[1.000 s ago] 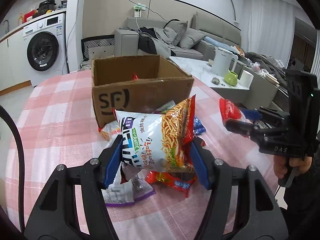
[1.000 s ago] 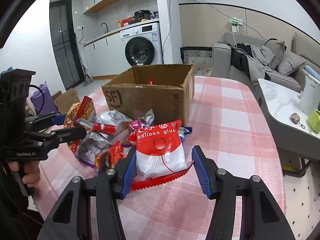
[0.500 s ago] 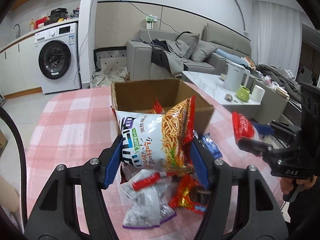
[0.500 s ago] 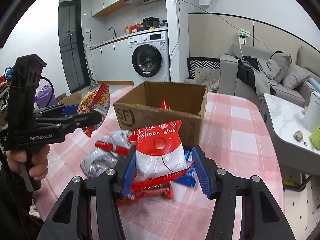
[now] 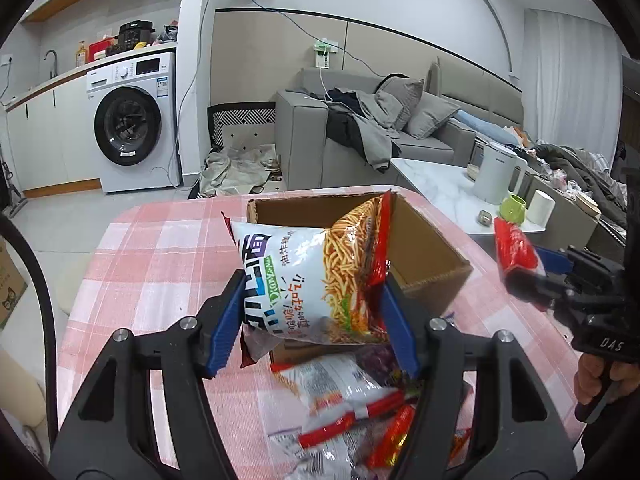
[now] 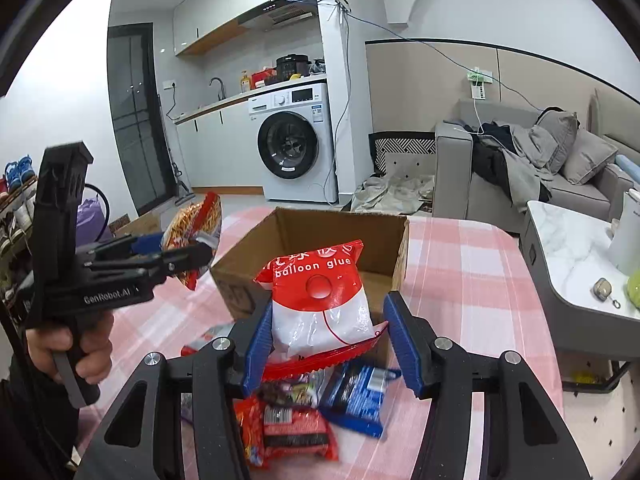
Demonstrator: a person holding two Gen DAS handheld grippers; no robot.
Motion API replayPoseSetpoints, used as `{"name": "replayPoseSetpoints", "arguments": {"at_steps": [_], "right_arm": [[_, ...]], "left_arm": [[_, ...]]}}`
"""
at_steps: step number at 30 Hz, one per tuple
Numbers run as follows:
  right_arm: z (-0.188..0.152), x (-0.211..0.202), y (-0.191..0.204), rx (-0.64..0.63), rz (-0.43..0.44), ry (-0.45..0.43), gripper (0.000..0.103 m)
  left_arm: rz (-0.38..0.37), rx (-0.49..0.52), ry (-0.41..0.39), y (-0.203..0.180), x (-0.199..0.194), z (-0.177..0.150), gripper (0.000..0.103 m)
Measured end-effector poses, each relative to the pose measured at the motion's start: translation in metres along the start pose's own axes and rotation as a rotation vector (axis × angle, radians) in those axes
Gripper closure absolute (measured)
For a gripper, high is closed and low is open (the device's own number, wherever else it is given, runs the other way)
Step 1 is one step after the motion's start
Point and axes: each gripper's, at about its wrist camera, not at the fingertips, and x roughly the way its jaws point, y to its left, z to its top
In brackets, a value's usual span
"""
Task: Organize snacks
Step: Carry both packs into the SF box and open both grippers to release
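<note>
Left wrist view: left gripper (image 5: 314, 314) fingers clamped on white noodle-snack bag (image 5: 316, 276), held above open brown cardboard box (image 5: 432, 268) on pink-checked tabletop (image 5: 160, 256).

Right wrist view: right gripper (image 6: 330, 340) fingers clamped on red-and-white "balloon glue" packet (image 6: 320, 304), over the box's near edge.

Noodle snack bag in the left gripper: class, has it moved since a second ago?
Yes. The noodle snack bag has risen and gone forward: it now overlaps the cardboard box opening instead of sitting before its front wall.
</note>
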Motion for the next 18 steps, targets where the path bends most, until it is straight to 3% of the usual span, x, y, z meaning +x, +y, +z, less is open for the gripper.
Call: {"name": "replayPoseSetpoints", "arguments": {"at_steps": [18], "right_arm": [[0.031, 0.05, -0.01, 0.025, 0.006, 0.006, 0.048]], "left_arm": [[0.036, 0.002, 0.021, 0.005, 0.064, 0.028, 0.041]]}}
